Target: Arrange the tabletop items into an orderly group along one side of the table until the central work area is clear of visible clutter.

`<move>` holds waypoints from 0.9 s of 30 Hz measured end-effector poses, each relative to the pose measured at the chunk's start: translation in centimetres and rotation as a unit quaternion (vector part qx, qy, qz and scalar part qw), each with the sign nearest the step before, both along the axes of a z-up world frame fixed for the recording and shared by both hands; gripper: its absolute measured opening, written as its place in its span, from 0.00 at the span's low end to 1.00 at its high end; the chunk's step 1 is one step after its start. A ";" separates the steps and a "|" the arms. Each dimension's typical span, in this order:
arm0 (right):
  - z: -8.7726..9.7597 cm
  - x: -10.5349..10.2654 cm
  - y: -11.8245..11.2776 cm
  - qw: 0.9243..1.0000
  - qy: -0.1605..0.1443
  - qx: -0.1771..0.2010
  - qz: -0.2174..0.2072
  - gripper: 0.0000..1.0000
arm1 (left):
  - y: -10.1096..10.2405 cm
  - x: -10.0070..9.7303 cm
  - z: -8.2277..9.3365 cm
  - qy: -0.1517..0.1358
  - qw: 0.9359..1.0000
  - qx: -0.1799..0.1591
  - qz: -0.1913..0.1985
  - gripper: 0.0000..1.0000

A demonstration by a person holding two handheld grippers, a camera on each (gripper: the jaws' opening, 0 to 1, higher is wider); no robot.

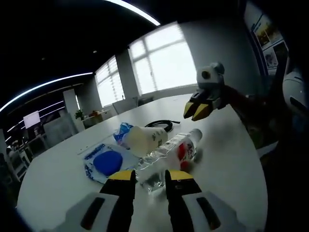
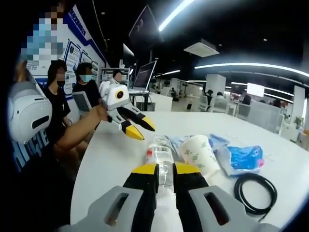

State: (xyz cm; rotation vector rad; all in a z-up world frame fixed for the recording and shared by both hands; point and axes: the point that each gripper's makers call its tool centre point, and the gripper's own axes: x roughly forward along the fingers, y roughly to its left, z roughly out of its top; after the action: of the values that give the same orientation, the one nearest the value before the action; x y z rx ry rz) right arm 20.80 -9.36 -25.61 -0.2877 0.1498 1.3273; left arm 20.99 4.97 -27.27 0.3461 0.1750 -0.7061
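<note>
I should push the clear plastic bottle (image 1: pixel 169 154) slowly toward the white paper cup (image 1: pixel 145 139), low and straight, so it does not roll. My left gripper (image 1: pixel 150 175) is narrowly open, jaws beside the bottle base at lower centre, perhaps touching. My right gripper (image 2: pixel 165 170) looks similar.

Your 2 views face each other across the table (image 1: pixel 231 159), both close on the same clear bottle (image 1: pixel 169 154) (image 2: pixel 161 162).
</note>
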 end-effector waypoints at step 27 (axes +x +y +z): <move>-3.3 -0.4 -0.3 0.999 0.027 -0.039 0.006 0.27 | -0.9 1.1 0.2 0.007 1.000 -0.003 -0.025 0.25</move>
State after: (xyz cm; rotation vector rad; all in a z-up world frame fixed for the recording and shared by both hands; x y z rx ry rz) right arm 20.36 -9.62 -28.93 -0.3186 0.2466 1.3432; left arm 22.05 4.04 -27.09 0.3409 0.1769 -0.7588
